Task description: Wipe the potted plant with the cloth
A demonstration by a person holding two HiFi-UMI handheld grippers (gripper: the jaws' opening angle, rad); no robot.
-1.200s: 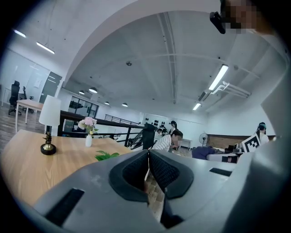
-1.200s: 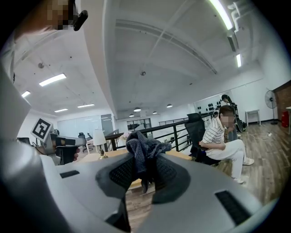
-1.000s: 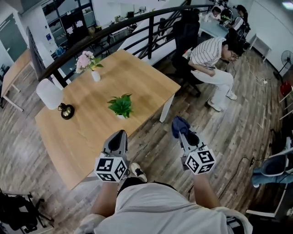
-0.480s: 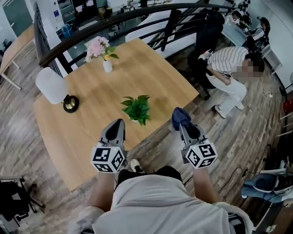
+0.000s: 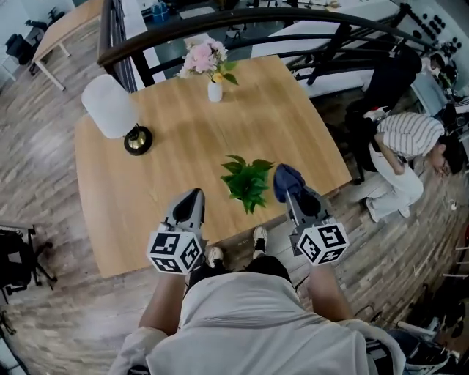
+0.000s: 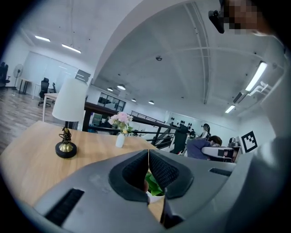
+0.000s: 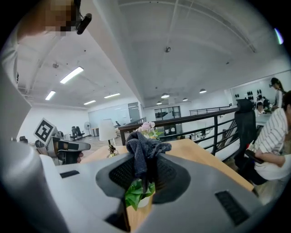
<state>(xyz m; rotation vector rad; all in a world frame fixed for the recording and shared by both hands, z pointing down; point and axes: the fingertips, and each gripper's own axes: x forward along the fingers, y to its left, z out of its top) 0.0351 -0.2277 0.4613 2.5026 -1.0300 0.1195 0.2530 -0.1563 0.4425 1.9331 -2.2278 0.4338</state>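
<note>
A small green potted plant (image 5: 248, 183) stands near the front edge of the wooden table (image 5: 183, 154); its leaves also show between the jaws in the left gripper view (image 6: 154, 185) and the right gripper view (image 7: 138, 192). My right gripper (image 5: 288, 189) is shut on a dark blue cloth (image 5: 287, 180), bunched above its jaws (image 7: 144, 150), just right of the plant. My left gripper (image 5: 193, 203) hovers over the table's front edge, left of the plant, jaws shut with nothing between them (image 6: 148, 168).
On the table stand a white-shaded lamp (image 5: 111, 110) on a dark base and a white vase of pink flowers (image 5: 211, 66). A black railing (image 5: 242, 18) runs behind the table. A person in a striped shirt (image 5: 410, 143) sits at the right.
The view has moved toward the table. Both grippers now hang over its front edge, with the plant between them; the right gripper still holds the cloth.
</note>
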